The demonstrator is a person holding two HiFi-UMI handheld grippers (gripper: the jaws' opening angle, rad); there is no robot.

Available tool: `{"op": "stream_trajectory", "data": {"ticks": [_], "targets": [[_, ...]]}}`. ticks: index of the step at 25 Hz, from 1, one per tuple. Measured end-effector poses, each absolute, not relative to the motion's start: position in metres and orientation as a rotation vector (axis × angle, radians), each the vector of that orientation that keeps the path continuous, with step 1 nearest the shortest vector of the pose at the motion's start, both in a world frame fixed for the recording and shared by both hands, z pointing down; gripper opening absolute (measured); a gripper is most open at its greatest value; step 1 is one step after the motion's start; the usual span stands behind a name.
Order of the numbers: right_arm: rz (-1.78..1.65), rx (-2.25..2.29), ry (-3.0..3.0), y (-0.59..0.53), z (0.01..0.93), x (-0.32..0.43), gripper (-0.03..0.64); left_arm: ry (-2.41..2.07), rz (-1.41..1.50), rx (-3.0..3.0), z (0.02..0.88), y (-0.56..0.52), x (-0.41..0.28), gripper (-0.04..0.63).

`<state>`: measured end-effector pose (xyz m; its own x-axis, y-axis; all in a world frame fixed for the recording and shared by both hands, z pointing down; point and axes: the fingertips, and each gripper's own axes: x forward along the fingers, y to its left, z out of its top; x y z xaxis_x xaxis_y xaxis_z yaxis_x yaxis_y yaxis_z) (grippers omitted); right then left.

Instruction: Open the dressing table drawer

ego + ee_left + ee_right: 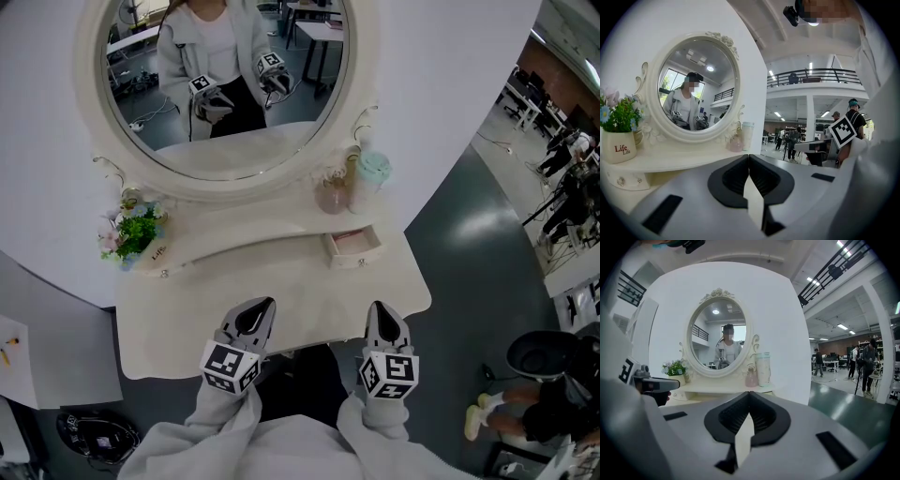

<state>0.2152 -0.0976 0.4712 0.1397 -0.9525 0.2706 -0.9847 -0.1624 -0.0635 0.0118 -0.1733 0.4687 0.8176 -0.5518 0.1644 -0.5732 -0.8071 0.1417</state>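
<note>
The cream dressing table [281,305] stands before me with its oval mirror [225,84] above a curved shelf. A small drawer [354,249] at the shelf's right end is pulled out a little and shows a pink inside. My left gripper [257,309] and right gripper [381,311] hover over the table's near edge, side by side and apart from the drawer. In the left gripper view the left gripper [749,160] has its dark pads pressed together with nothing between them. The right gripper [749,398] in its own view is likewise shut and empty.
A flower pot [136,234] sits at the shelf's left end. A pink bottle [333,192] and a mint cup [372,173] stand at its right, just behind the drawer. A black chair [544,356] is on the floor at right; a grey surface [56,337] with paper is at left.
</note>
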Motion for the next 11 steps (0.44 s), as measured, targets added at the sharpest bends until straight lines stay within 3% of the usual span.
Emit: {"op": "stream_trajectory", "data": {"ticks": [11], "targets": [[0.410, 2.299, -1.911, -0.0911, 0.4764, 0.2156, 0.032, -0.851, 0.188, 2.815, 0.4726, -0.1684, 0.0125, 0.017]]}}
